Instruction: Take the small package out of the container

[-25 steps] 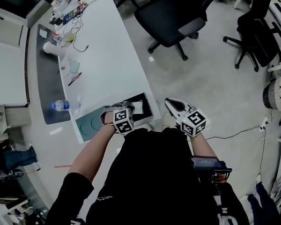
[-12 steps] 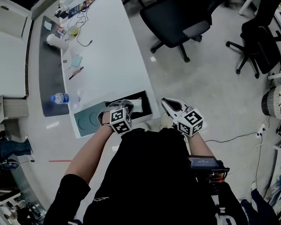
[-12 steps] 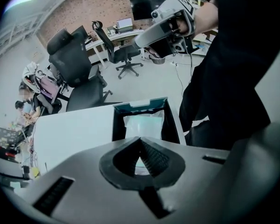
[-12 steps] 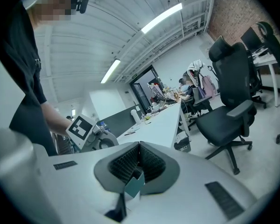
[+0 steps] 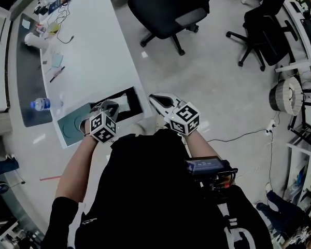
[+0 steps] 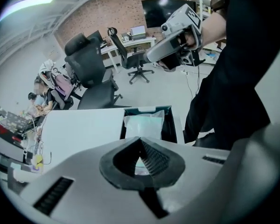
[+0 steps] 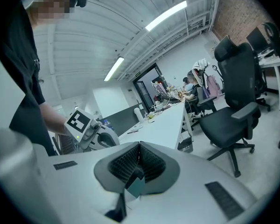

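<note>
The grey floor (image 5: 212,87) fills the right half of the head view. A long white table (image 5: 88,56) runs from the upper left corner down to the middle. Two black chairs stand on the floor, one at top centre (image 5: 166,7) and one at upper right (image 5: 267,19). A dark mat (image 5: 23,77) lies along the left edge, and a water bottle (image 5: 40,104) lies near its lower end. Cables and small clutter sit at the table's far end, in the upper left.

At the table's near corner, left of centre, stands a black container (image 5: 137,106). The small package (image 5: 122,101), white and flat, lies inside it. A round-marked teal lid (image 5: 71,127) lies flat to the container's lower left.

The left gripper (image 5: 112,106) hangs over that corner between lid and container. Its jaws are closed with nothing between them, and the package (image 6: 143,125) lies just ahead. The right gripper (image 5: 154,97) is at centre, off the table's edge over the floor. Its jaws (image 7: 139,144) are closed too, and a small teal scrap (image 7: 135,185) sits low in their gap.
</note>
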`<state>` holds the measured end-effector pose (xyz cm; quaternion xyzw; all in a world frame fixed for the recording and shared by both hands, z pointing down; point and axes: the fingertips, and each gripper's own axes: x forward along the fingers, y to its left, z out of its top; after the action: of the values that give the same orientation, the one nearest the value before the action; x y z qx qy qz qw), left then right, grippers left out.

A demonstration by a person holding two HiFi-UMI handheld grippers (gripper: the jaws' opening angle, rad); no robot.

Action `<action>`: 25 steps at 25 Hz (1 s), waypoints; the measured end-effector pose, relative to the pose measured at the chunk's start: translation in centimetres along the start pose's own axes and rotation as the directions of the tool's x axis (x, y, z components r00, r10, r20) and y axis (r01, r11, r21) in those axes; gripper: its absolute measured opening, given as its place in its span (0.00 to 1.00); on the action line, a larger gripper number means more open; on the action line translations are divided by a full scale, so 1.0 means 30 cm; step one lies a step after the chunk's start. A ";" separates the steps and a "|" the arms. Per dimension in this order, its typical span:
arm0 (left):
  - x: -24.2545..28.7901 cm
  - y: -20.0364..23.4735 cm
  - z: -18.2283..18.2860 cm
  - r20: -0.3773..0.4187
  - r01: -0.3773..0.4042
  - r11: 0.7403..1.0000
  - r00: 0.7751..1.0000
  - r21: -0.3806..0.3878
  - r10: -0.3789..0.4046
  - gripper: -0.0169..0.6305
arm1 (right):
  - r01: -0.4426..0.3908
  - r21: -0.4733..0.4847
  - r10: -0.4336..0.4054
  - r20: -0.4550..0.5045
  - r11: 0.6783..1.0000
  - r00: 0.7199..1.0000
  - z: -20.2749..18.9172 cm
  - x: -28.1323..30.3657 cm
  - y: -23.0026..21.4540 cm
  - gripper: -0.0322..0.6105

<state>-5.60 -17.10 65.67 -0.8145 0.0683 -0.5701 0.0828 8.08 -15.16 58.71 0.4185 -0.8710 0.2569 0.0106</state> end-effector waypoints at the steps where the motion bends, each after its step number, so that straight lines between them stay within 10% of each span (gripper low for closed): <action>1: -0.009 0.004 0.004 0.010 -0.011 1.000 1.000 -0.014 0.011 0.04 | -0.003 -0.002 0.003 -0.001 1.000 1.000 0.001 0.001 0.002 0.09; 12: -0.124 0.041 0.013 0.104 -0.134 0.969 0.982 -0.210 0.158 0.04 | -0.076 -0.037 0.075 -0.021 0.996 0.997 0.008 0.020 0.020 0.09; 25: -0.336 0.088 0.039 0.290 -0.152 0.831 0.891 -0.535 0.349 0.04 | -0.161 -0.099 0.158 -0.038 0.982 0.987 0.055 0.066 0.083 0.09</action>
<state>-7.99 -17.55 55.47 -0.8849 0.3042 -0.3500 -0.0436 5.28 -16.06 56.65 0.3423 -0.9135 0.2184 0.0241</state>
